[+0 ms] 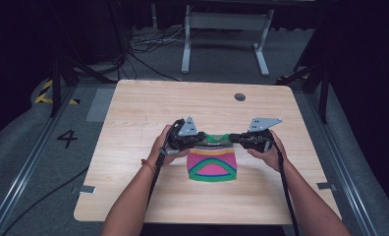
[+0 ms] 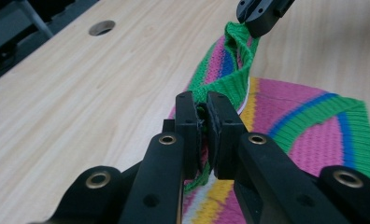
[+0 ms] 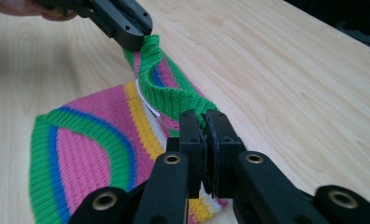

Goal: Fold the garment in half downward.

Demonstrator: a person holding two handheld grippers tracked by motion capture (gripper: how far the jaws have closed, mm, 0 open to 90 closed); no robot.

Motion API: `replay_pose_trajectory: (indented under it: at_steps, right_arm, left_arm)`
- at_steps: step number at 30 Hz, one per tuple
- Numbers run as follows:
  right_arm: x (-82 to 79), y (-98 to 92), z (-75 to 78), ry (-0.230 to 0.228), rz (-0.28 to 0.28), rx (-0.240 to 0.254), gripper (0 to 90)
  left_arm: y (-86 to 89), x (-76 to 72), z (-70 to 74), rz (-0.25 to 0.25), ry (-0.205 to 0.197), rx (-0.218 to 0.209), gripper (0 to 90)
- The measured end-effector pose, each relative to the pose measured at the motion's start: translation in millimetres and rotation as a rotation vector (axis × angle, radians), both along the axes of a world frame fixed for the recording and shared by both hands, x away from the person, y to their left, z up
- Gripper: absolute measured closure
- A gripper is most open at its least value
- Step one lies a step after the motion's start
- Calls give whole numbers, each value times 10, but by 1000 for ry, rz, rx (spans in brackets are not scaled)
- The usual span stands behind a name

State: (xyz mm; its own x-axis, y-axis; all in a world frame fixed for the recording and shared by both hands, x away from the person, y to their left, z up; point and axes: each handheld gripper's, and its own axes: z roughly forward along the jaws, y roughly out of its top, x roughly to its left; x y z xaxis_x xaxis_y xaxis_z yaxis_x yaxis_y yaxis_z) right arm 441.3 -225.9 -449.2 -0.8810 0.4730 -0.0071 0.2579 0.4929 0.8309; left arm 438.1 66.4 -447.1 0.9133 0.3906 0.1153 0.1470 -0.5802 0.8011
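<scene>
grippers are pinching the striped knit garment [image 1: 211,164] by its green collar. left gripper [image 2: 204,122] and right gripper [image 3: 204,135] are each clamping one end, on the wooden table [image 1: 133,113].

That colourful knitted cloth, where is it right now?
In the high view the knitted cloth lies mid-table, its far green edge pinched between the left tool and right tool.

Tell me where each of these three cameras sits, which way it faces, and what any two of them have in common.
High view: above the person's side, looking forward and down on the table; both forearms enter from below, with the left gripper and right gripper.
Left gripper view: rides the left gripper, looking along its jaws, shut on the knit cloth.
Right gripper view: rides the right gripper, jaws shut on the cloth's green edge.
Shared: each gripper view shows the other gripper pinching the same green edge.
</scene>
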Motion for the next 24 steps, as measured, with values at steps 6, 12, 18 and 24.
replay_pose_trajectory:
  at_steps: [6,12,18,24]
  right_arm:
    - [-129,2,0,-1,35,-12,864]
    - [-264,-13,-25,7,68,-27,865]
    - [-424,-25,-62,13,105,-50,864]
    - [-571,-1,-89,18,141,-73,864]
  left_arm:
    - [-1,-122,-38,-29,8,15,834]
    - [7,-313,-83,-67,15,48,833]
    - [23,-466,-105,-101,19,61,835]
    - [-13,-594,-156,-147,27,103,840]
